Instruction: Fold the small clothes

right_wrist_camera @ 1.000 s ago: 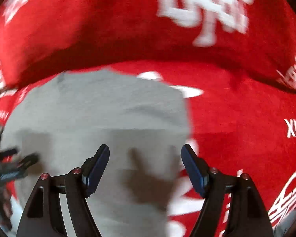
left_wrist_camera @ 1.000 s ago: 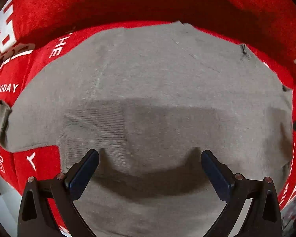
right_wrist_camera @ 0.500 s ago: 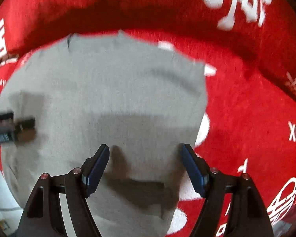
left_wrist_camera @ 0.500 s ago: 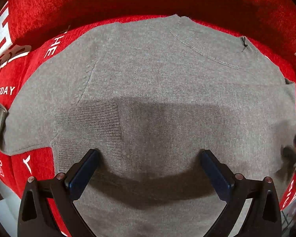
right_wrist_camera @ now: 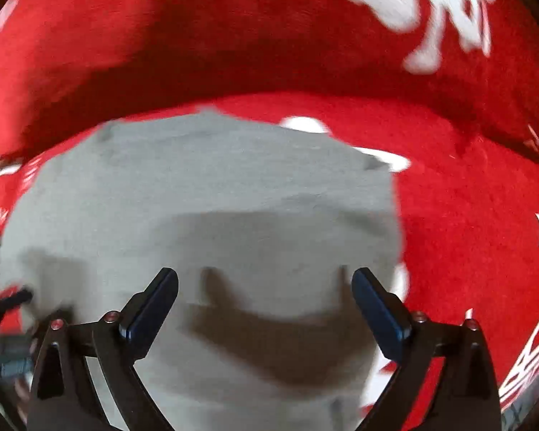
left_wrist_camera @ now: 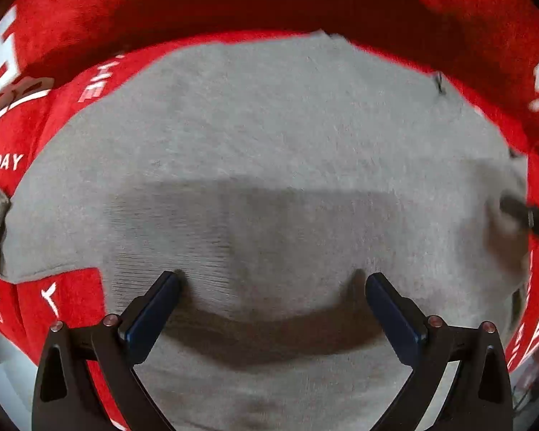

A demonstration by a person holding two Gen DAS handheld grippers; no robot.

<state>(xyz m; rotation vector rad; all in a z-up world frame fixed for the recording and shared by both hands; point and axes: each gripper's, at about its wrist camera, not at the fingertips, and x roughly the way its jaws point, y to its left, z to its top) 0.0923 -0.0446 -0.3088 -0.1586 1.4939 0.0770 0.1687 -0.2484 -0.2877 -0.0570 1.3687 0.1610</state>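
The grey sweater (left_wrist_camera: 269, 151) lay flat on the red printed cover (left_wrist_camera: 72, 298). The left gripper (left_wrist_camera: 271, 298) hung above it, jaws wide, nothing between them. The right gripper (right_wrist_camera: 265, 296) had just been opening — wide now, empty — over what seemed, through blur, the sweater's right part.
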